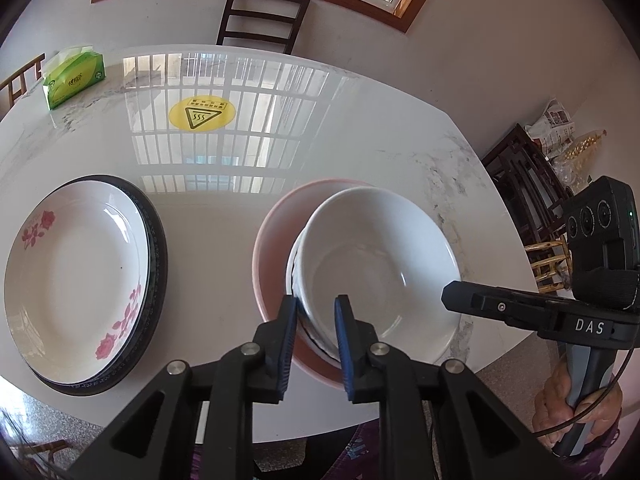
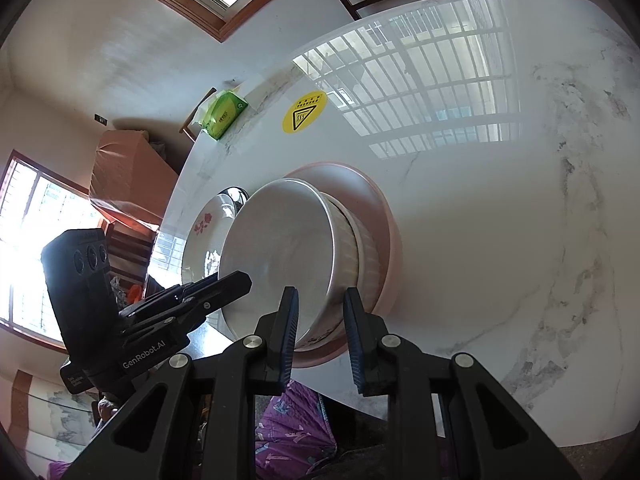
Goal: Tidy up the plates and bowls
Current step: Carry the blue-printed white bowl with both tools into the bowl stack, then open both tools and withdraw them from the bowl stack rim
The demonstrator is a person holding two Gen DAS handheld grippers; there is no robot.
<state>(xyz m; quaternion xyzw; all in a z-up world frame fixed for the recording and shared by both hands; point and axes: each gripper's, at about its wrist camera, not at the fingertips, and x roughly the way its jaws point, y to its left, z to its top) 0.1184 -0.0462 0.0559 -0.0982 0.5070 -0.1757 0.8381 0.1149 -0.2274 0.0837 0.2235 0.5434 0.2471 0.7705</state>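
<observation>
Two stacks on the glossy white marble tabletop [image 1: 360, 128]. Left: rose-patterned white plate [image 1: 76, 280] on a black-rimmed plate [image 1: 158, 264]. Right: plain white ceramic bowl [image 1: 380, 264], tilted, nested on another bowl in a pink dish [image 1: 272, 240]. My left hand-held gripper [image 1: 316, 336] straddles its near rim, fingers narrow; right hand-held gripper [image 2: 320, 332] likewise, apparently not clamped. Step: seating bowl. Next: level it, withdraw.

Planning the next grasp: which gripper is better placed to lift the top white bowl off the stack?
Left. The left gripper already straddles the white bowl's near rim, one pad inside, one outside, jaws open. The right gripper also brackets the rim but approaches from the side. Likely close left and lift off the pink bowl.
</observation>
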